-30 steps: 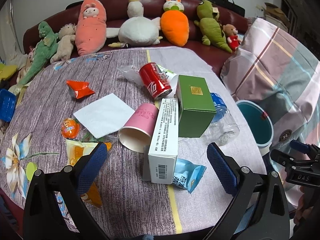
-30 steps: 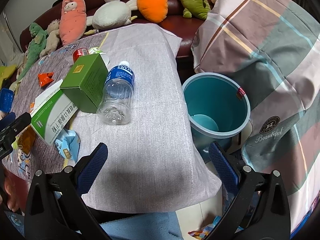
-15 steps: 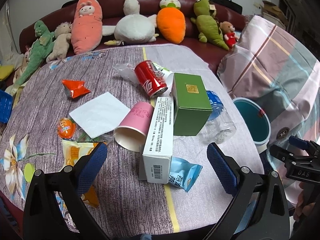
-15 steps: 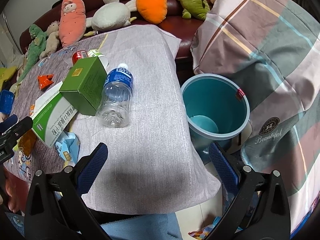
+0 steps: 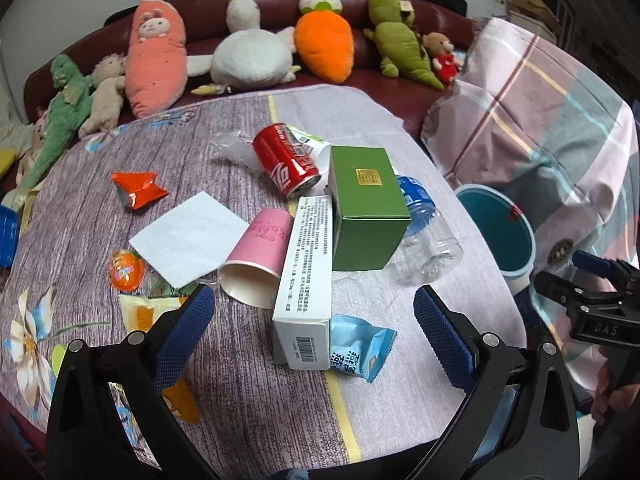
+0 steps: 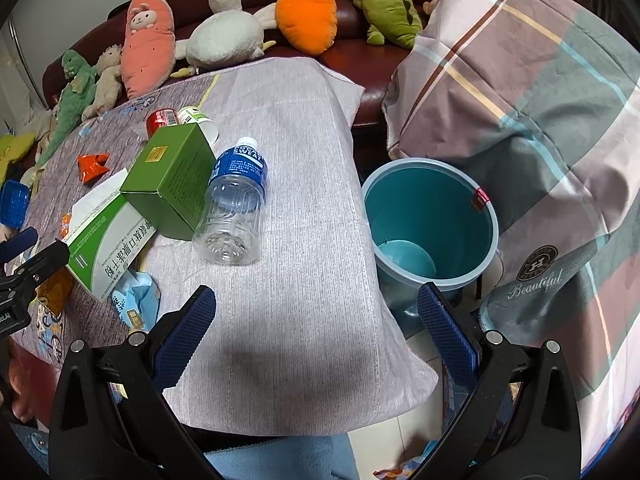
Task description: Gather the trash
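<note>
— What are your two tools doing right now?

— I'm holding my left gripper [image 5: 314, 318] above the near edge of the table [image 5: 248, 400], jaws spread wide, gripping nothing. My right gripper [image 6: 316, 312] is hovering over the bare right end of the cloth, also released and empty, with one blue pad [image 6: 188, 330] over the cloth and the other [image 6: 450, 332] hanging past the table's edge.

— Where is the trash lying?

— It's all sitting on the table. A white medicine box [image 5: 308, 268] is lying lengthwise, pointing toward me, its near end resting on a light blue snack packet [image 5: 360, 354]. A pink paper cup [image 5: 260, 254] is lying on its side just left of the box, mouth toward me. A green box [image 5: 366, 208] is touching the white one on the right, and a clear plastic bottle [image 6: 234, 204] with a blue label is lying against the green box's far side. A red soda can [image 5: 286, 158] is lying tipped behind them, next to a white cup [image 5: 314, 148].

— And further left?

— A white napkin [image 5: 190, 234] is lying flat, with a crumpled red wrapper [image 5: 138, 190] beyond it, a small orange jelly cup [image 5: 126, 270] beside it, and a yellow packet [image 5: 148, 312] partly hidden under my left finger.

— The bin?

— The teal bin [image 6: 486, 240] is standing on the floor just beside the table's right edge, upright.
</note>
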Demonstrator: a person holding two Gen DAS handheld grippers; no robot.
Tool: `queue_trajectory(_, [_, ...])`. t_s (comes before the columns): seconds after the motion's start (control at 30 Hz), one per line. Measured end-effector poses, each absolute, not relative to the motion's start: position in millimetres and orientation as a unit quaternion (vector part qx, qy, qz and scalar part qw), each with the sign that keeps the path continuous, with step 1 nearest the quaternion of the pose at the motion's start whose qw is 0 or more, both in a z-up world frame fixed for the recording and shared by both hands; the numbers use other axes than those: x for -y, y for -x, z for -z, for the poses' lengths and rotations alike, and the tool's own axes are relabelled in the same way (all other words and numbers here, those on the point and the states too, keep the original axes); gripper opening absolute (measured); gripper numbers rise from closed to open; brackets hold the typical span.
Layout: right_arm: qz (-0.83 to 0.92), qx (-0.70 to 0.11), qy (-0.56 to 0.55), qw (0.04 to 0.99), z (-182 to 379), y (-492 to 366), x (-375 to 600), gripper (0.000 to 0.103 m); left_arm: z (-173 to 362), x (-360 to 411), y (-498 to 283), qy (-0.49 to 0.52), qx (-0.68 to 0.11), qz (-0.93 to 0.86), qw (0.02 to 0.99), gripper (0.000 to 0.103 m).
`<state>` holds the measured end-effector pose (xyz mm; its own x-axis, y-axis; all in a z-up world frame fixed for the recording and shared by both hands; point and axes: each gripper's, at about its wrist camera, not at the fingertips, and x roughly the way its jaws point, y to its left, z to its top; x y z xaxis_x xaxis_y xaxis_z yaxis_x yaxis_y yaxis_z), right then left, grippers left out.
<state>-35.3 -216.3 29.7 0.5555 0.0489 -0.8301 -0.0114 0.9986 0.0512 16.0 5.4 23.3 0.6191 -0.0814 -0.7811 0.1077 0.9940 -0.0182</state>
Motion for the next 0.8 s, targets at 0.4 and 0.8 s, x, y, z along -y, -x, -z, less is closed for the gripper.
queue_trajectory(0.4, [-0.029,-0.472,-0.046,0.88,-23,27,230,0.097,-13,-4,-65,-0.083,-0.513,0.074,0.851,0.076])
queue_trajectory(0.8, [-0.031,-0.485,-0.049,0.872,-17,14,236,0.097,25,15,-82,-0.122,-0.568,0.111,0.807,0.037])
